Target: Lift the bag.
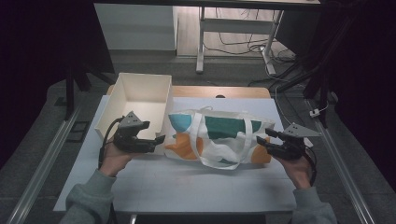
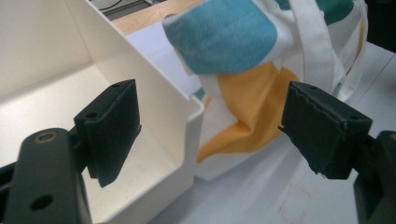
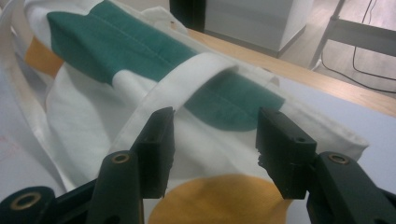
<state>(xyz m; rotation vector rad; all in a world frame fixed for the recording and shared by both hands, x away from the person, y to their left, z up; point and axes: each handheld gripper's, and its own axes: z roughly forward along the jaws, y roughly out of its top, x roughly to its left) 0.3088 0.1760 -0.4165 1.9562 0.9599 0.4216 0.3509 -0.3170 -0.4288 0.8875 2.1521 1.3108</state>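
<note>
Two grippers flank the tote bag point(image 1: 219, 140), which lies flat on the tabletop point(image 1: 187, 182) at 3 o'clock of the white bin point(image 1: 140, 100). Left gripper point(image 1: 158, 133) and right gripper point(image 1: 262, 135) are both released; each should clamp a bag end squarely, avoiding the bin wall.
</note>
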